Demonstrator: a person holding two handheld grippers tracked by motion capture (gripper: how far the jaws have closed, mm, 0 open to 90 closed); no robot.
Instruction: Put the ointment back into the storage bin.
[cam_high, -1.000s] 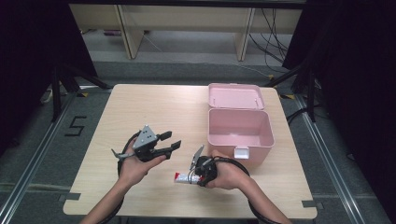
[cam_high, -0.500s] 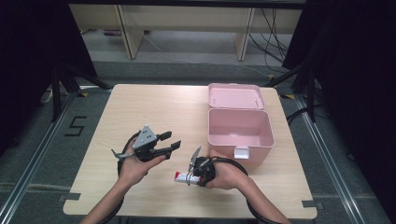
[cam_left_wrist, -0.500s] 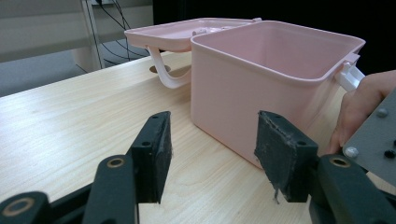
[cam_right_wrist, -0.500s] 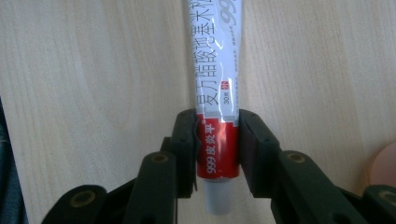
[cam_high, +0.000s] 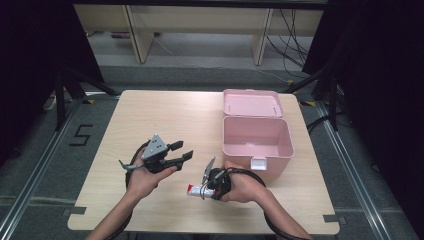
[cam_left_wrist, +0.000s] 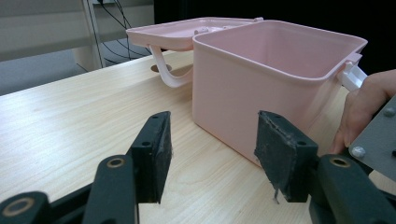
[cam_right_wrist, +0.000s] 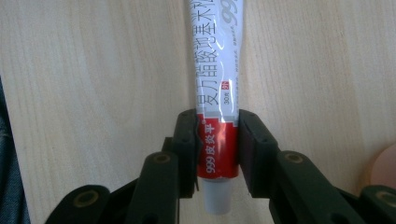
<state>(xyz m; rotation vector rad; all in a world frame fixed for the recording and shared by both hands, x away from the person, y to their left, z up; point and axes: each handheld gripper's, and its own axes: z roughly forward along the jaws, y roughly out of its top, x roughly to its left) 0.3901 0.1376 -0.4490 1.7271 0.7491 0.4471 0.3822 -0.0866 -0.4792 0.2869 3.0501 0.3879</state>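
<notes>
1. The right hand-held gripper (cam_right_wrist: 217, 140) has just been closing its jaws on a white and red ointment tube (cam_right_wrist: 217, 88); in the right gripper view the pads press on the red end near the white cap.
2. The tube lies flat on the light wooden tabletop (cam_high: 165, 115), near its front edge, its long axis running straight away from the right hand-held gripper, cap end nearest.
3. The left hand-held gripper (cam_left_wrist: 212, 154) hangs above the tabletop, jaws apart with nothing between them, pointing at the box.
4. The square pink plastic box (cam_high: 257, 140) stands just beside the right hand, lid (cam_high: 252, 102) thrown back, and looks empty inside.
5. The right hand is nearer; lifting the tube into the box is probably next.
</notes>
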